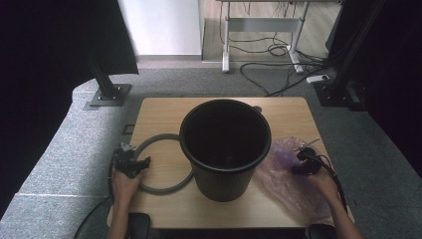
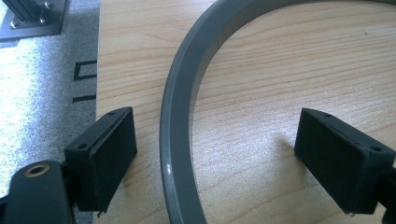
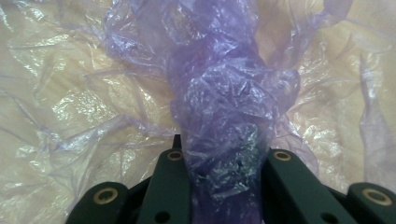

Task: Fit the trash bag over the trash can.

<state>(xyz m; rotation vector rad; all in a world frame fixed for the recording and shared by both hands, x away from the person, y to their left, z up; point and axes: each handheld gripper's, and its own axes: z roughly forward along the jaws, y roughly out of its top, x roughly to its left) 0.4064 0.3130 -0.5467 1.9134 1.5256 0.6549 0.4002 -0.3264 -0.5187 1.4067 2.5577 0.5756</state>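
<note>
Table edge (image 1: 149,102) beside grey ring (image 1: 164,188)

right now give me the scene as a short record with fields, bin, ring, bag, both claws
bin: black ribbed waste bin, upright, mid-table, looks empty
ring: grey ring flat on the wooden table, left of the bin, its far side hidden behind it
bag: purple plastic bag, crumpled, right of the bin
left claw: left claw open, jaws astride the ring's band, pads not pressing
right claw: right claw pinched on a bunched fold of the bag
</note>
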